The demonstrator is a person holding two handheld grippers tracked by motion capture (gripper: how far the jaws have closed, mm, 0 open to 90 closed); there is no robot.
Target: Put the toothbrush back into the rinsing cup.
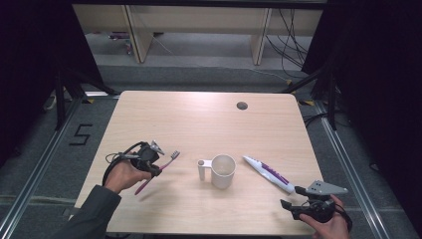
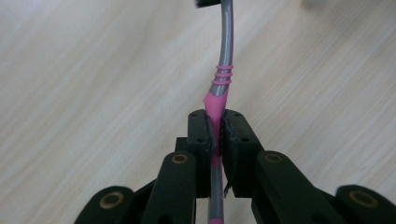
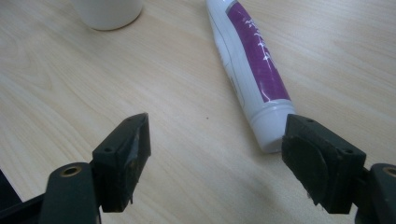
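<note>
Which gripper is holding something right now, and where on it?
The left gripper clamps the toothbrush on its pink handle, below the neck. The right gripper is open, empty.

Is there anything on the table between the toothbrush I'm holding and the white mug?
Nothing visible. The left gripper holds the toothbrush with its head toward the mug, and only bare table lies between them.

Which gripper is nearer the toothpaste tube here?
Right. The right gripper sits open just short of the toothpaste tube, at its cap end. The left gripper is across the table, beyond the mug, clamping a toothbrush.
</note>
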